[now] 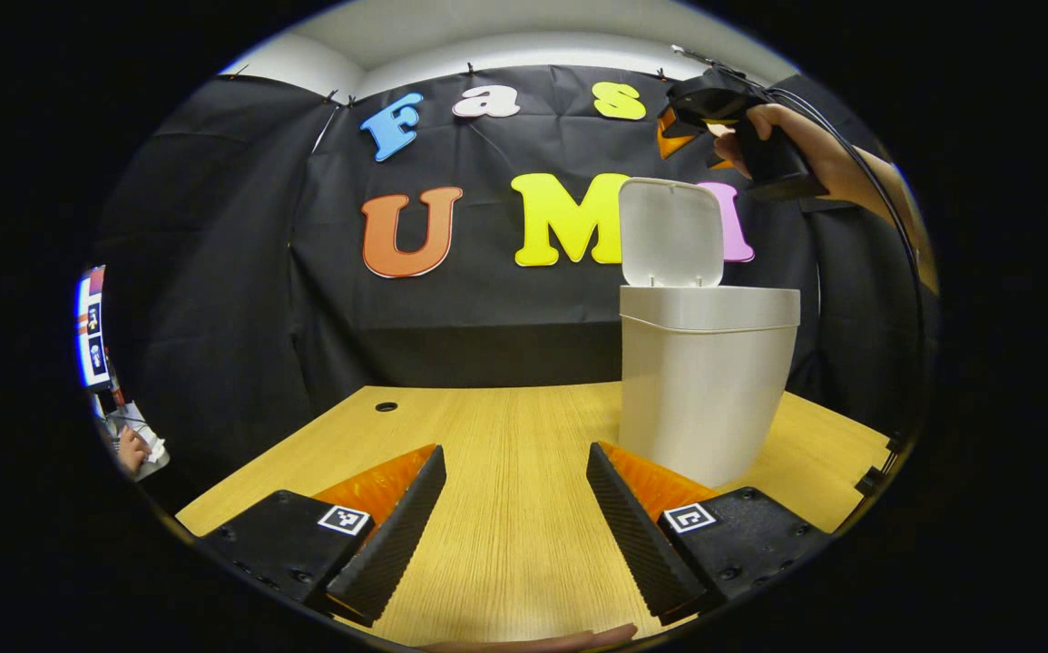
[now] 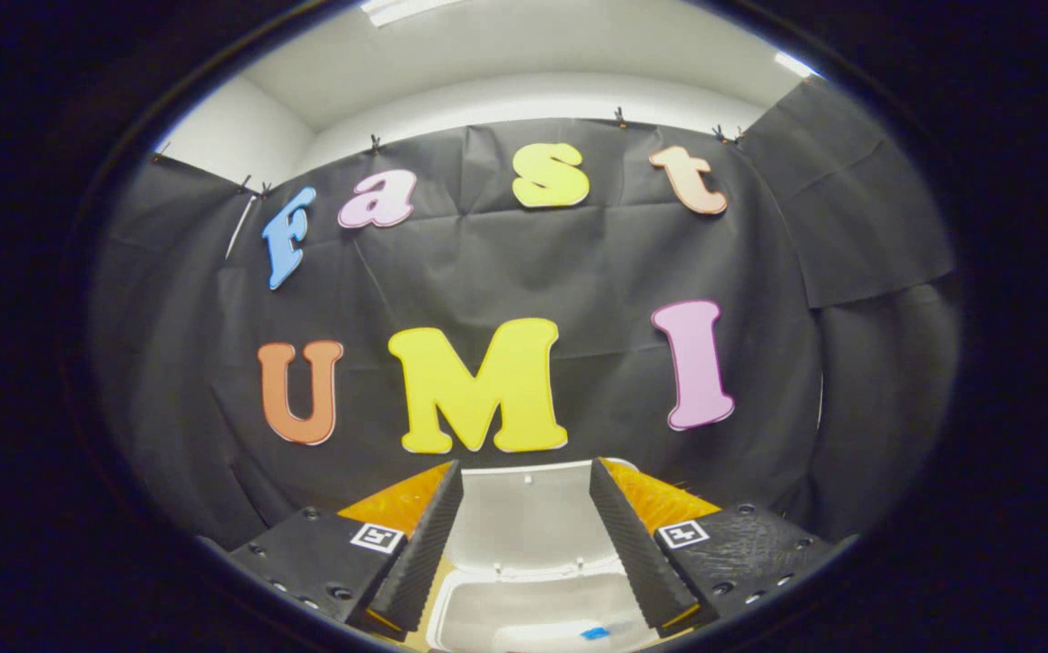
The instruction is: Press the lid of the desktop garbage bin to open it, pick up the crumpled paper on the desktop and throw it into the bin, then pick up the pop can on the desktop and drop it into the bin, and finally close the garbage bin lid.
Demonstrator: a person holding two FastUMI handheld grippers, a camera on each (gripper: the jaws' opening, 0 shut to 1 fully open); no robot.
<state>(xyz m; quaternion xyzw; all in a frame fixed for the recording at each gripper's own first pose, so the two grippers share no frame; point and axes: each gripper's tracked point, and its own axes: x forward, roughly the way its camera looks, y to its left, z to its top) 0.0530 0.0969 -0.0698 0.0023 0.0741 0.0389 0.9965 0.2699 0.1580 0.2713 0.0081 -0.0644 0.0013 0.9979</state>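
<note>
Holding your left gripper (image 1: 516, 508) low over the wooden tabletop (image 1: 505, 435), you have its jaws released and empty. The white plastic garbage bin (image 1: 703, 381) stands just to the right, its hinged lid (image 1: 671, 231) upright. Your right gripper (image 2: 524, 535) hovers above the bin's open mouth, jaws released, something blue (image 2: 593, 632) showing inside.

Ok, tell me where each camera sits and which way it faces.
Left gripper view: low over the wooden desk, facing the booth wall and the white bin with its lid up; its own fingers are spread, and a hand holds the right gripper above the bin.
Right gripper view: high above the bin, facing the wall, its own fingers apart either side of the raised lid.
Shared: the open bin and lid.
</note>
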